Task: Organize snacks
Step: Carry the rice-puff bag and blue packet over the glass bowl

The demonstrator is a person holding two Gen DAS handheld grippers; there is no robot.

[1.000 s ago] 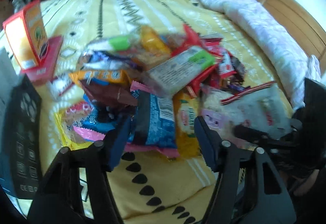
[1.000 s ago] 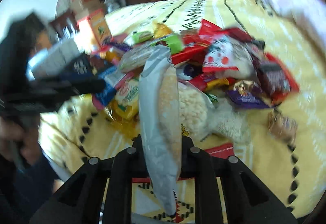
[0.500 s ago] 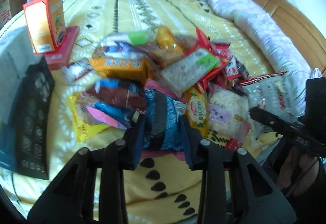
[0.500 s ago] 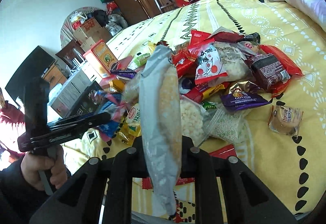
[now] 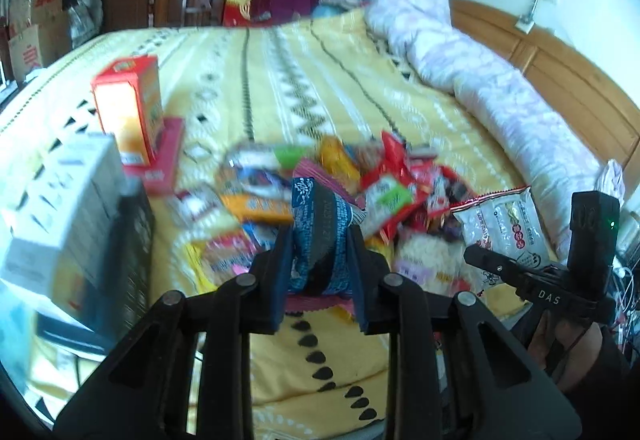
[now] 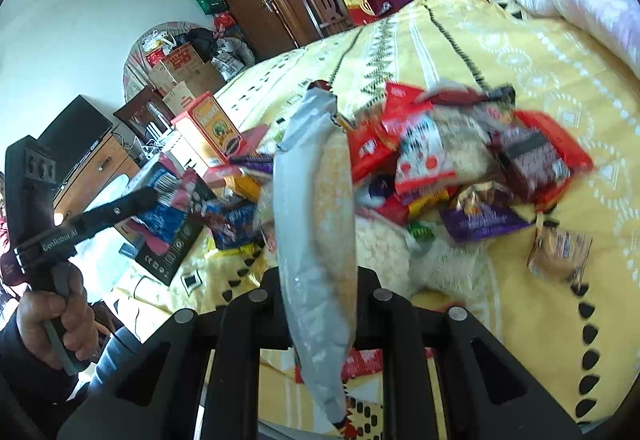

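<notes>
A pile of snack packets (image 5: pixel 360 180) lies on the yellow bedspread (image 5: pixel 320 80); it also shows in the right wrist view (image 6: pixel 460 168). My left gripper (image 5: pixel 320 252) is shut on a blue snack packet (image 5: pixel 320 236) and holds it above the pile's near edge. My right gripper (image 6: pixel 320 292) is shut on a silver-grey rice-cracker packet (image 6: pixel 316 232), held edge-on above the bed. That packet shows in the left wrist view (image 5: pixel 504 224), gripped by the right gripper (image 5: pixel 492 260). The left gripper shows in the right wrist view (image 6: pixel 148 196) with the blue packet (image 6: pixel 168 208).
An orange carton (image 5: pixel 128 112) stands on a red box (image 5: pixel 164 160) at the left. White and black boxes (image 5: pixel 68 224) stand at the near left. A rolled lilac quilt (image 5: pixel 500 80) lies along the right. A single biscuit packet (image 6: pixel 560 252) lies apart, right of the pile.
My left gripper closed on the blue packet and lifted it off the pile, pulling back. My right gripper kept hold of the silver-grey packet and rose a little.
</notes>
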